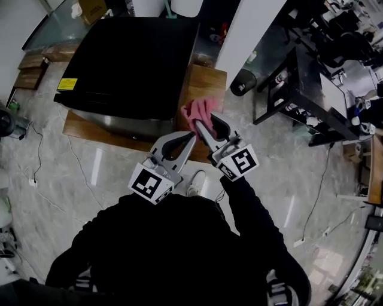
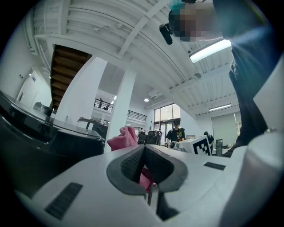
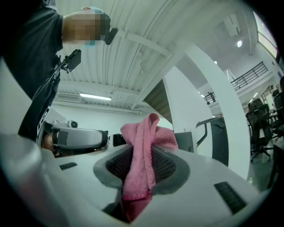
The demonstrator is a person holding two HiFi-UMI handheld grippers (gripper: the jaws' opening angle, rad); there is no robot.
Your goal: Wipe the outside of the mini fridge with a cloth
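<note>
Nearest: left gripper (image 1: 190, 136), jaws drawn together, nothing clearly pinched, pink showing only through the gap behind them. Its tip sits just beside the right gripper (image 1: 206, 124), probably idle. The right tongs clamp the pink cloth (image 1: 200, 109), bunched above the pads for a wiping face, near the front-right corner of the black mini fridge (image 1: 131, 60), which lies at 11 o'clock.

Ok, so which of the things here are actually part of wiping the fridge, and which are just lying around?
For the job:
- mini fridge
- pink cloth, clamped in the right hand-held gripper
- left hand-held gripper, jaws together, close beside the right one

Just lying about:
- cardboard box
- black workbench
- wooden platform under the fridge
</note>
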